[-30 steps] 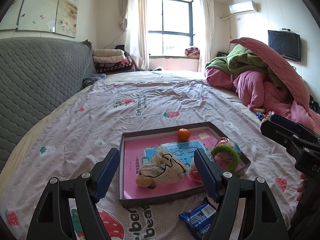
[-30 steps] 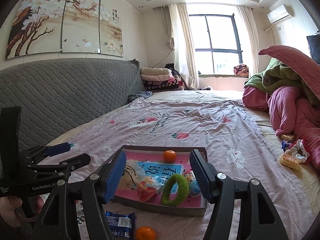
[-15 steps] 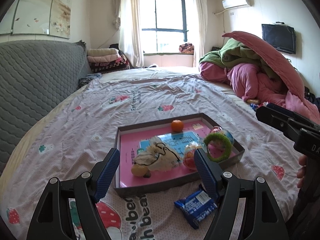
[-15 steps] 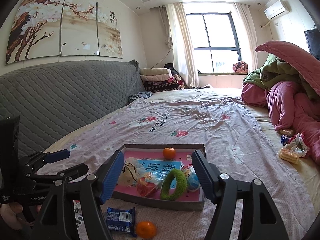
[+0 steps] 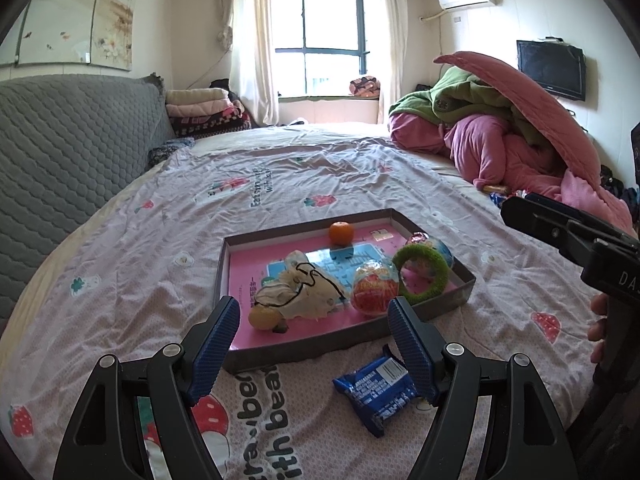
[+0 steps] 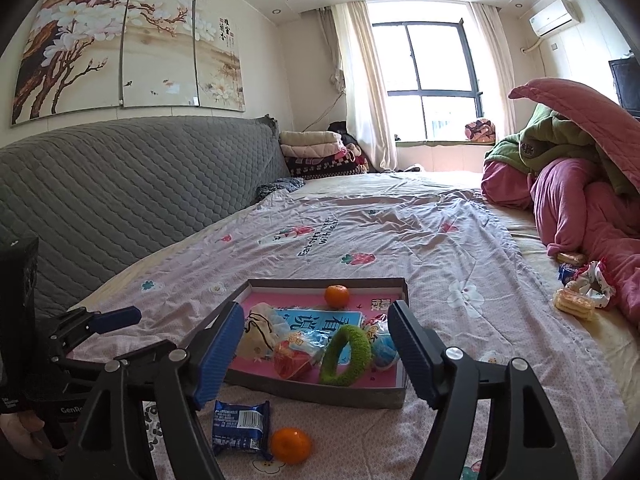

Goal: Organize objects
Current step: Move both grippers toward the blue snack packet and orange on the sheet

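Both tongs are wide open and hold nothing: the left tongs [image 5: 314, 344] and the right tongs [image 6: 318, 348] hang low over the bed [image 5: 160, 240]. Since a second ago both have pulled back, so the tray [image 5: 466, 280] now sits a bit farther ahead of them, and more of the bed near them shows. That looks like a step back to pick what comes next. Just under the left tongs, by the right tip, lies a blue snack pack [image 5: 378, 394]. Below the right tongs lie that same pack [image 6: 240, 424] and a loose orange [image 6: 291, 445], touching it or nearly so; both are still out of the tray. Ahead of the tongs, inside the tray, sit another orange [image 5: 341, 233], a green ring [image 5: 421, 274], a red ball [image 5: 375, 288] and a pale pouch [image 5: 304, 292]. Blue Chinese signs show on the tray floor. The bed sheet has upside-down letters, part of "strawberry", by the left tongs. The pack's words are too small to read.
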`<state>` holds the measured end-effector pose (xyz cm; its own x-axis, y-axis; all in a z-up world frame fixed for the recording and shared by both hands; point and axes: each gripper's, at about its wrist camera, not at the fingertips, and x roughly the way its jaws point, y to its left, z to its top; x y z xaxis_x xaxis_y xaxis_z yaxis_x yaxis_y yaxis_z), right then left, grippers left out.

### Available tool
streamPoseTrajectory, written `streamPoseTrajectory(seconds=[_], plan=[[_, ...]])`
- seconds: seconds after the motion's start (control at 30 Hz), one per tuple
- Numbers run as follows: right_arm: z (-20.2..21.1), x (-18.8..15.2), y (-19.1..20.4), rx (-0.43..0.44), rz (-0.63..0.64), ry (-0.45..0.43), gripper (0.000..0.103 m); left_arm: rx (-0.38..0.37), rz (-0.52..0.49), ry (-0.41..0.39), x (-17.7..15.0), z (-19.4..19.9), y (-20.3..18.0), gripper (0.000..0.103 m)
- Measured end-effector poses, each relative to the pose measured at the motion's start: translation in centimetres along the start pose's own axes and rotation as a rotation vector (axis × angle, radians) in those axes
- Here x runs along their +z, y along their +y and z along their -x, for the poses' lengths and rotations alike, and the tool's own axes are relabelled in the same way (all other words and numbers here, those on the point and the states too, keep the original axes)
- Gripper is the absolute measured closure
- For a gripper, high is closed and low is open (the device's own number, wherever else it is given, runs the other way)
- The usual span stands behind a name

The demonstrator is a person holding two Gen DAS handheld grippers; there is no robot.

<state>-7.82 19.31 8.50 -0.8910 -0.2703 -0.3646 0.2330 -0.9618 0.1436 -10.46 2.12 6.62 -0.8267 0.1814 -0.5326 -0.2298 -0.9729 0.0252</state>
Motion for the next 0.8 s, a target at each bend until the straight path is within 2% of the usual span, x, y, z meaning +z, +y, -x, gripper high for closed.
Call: streamPoseTrajectory(seconds=[0.43, 0.8], plan=[[0.1, -1.6, 0.4, 0.014, 0.043, 0.064, 0.029, -0.043, -0.030, 0.063, -2.7, 0.2, -1.1, 0.025], [0.7, -3.5, 0.3, 0.046, 0.020, 0.125, 0.029, -0.071, -0.065, 0.124, -4.9, -0.4, -1.7, 0.025]])
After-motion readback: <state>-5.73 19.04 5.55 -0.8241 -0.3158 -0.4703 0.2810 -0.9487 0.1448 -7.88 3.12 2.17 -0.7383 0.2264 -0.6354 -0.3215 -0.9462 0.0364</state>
